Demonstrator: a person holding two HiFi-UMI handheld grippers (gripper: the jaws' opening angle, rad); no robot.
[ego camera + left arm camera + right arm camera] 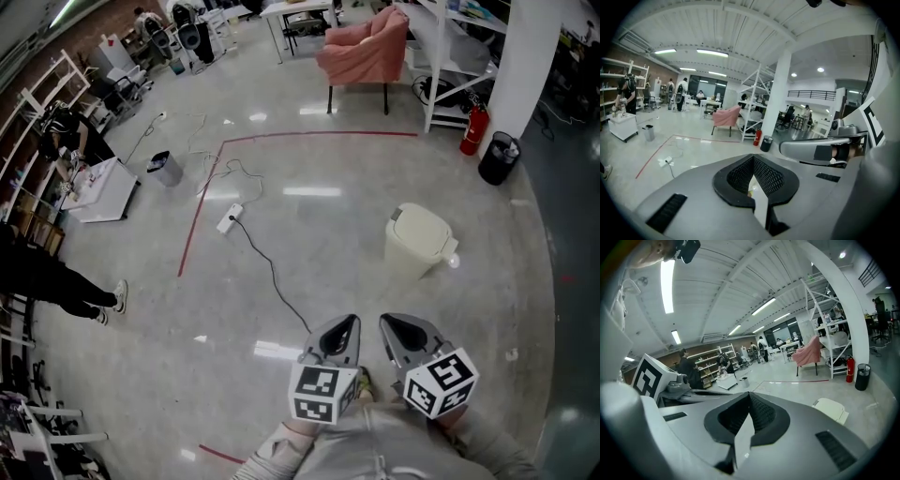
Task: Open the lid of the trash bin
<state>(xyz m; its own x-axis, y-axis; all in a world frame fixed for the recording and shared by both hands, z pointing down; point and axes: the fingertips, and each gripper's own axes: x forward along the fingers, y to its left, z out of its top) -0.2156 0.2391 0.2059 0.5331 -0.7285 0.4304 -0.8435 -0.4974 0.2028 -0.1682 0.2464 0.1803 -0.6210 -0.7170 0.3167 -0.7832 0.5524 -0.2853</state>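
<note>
The cream trash bin [418, 240] stands on the floor with its lid down, ahead and slightly right of both grippers. In the head view my left gripper [348, 324] and right gripper [393, 324] are held side by side near the person's body, well short of the bin. Both point forward with their jaws together and nothing between them. The right gripper view shows the bin's lid [830, 409] just past the right gripper [749, 416]. In the left gripper view the left gripper [753, 181] hides the bin almost entirely.
A white power strip [230, 219] with a black cable lies on the floor to the left, inside a red tape line [201, 201]. Farther off are a pink armchair [367, 47], a fire extinguisher [472, 129], a black bin [498, 157] and a person's legs [58, 286].
</note>
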